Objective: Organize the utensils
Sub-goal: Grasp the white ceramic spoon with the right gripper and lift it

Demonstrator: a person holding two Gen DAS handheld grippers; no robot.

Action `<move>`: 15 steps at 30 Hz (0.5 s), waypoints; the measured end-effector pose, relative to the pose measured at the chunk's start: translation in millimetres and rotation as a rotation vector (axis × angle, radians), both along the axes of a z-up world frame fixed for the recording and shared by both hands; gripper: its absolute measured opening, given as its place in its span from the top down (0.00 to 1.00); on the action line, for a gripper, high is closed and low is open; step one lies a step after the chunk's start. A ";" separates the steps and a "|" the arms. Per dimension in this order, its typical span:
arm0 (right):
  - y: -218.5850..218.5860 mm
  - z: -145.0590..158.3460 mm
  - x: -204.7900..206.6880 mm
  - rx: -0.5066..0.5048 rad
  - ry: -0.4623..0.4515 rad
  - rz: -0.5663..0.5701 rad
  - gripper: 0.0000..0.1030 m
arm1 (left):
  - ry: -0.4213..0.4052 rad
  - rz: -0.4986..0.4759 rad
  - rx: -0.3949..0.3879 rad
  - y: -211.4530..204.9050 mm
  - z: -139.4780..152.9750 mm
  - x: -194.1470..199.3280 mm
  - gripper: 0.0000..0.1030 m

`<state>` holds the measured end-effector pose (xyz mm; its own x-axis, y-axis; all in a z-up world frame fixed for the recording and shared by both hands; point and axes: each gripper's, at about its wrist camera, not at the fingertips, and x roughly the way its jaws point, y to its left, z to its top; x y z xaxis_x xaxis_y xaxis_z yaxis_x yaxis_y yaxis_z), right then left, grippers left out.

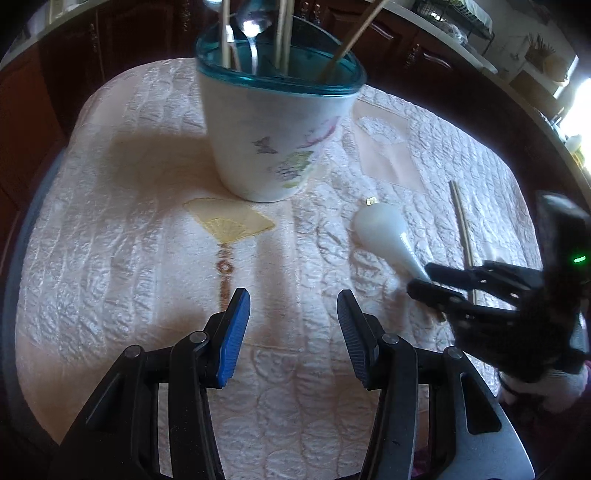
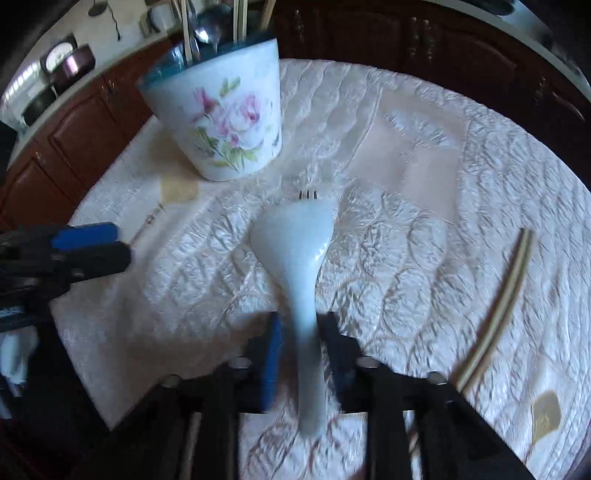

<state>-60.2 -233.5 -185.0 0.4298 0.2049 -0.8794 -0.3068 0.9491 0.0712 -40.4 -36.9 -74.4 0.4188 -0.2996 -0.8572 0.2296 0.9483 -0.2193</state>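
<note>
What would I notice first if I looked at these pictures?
The flowery white pot with a teal rim stands at the back of the quilted tablecloth, full of chopsticks and spoons. In front of it, the right tongs have closed on the handle of a white ceramic spoon.

Quilted tablecloth (image 1: 147, 229), dark wooden cabinets (image 2: 369, 33)

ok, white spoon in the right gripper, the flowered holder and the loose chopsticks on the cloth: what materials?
White spoon: looks like glazed ceramic or hard glossy plastic; a sharp highlight runs along its edge.
Holder: matte white body with printed roses and a translucent teal rim, probably plastic, possibly ceramic.
Chopsticks: pale, dull, straw-coloured, likely bamboo or wood.
</note>
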 end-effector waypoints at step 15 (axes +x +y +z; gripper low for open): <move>-99.7 11.8 10.7 0.270 0.006 -0.287 0.88 | 0.042 -0.058 -0.115 -39.9 -2.4 21.5 0.53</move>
